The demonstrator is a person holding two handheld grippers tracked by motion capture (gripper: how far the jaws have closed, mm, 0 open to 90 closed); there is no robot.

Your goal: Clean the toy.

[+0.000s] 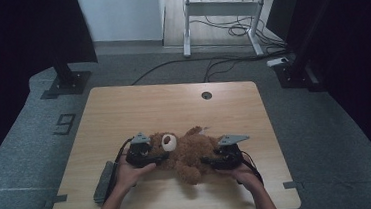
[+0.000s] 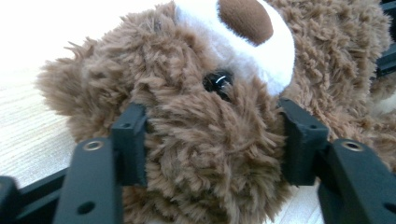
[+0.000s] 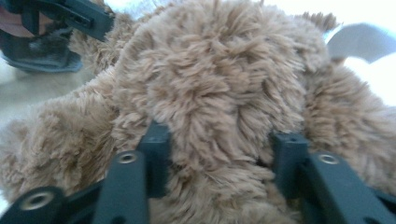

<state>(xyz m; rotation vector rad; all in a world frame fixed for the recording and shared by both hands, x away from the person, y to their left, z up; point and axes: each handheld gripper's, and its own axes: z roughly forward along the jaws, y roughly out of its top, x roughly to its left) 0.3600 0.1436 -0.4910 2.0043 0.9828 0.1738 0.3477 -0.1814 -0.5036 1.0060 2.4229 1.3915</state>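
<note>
A brown plush teddy bear (image 1: 190,154) lies on its back in the front middle of the wooden table (image 1: 123,107), white muzzle (image 1: 168,142) up. My left gripper (image 1: 158,158) comes in from the left and is shut on the bear's head: in the left gripper view its pads (image 2: 133,135) sink into the fur below the black eye (image 2: 218,81). My right gripper (image 1: 206,160) comes in from the right; in the right gripper view its jaws (image 3: 220,133) squeeze a thick roll of the bear's body fur (image 3: 215,84).
A flat dark grey bar (image 1: 104,181) lies on the table beside the person's left forearm. A round cable hole (image 1: 206,95) sits near the table's far edge. A desk frame (image 1: 216,12) and cables stand on the floor beyond.
</note>
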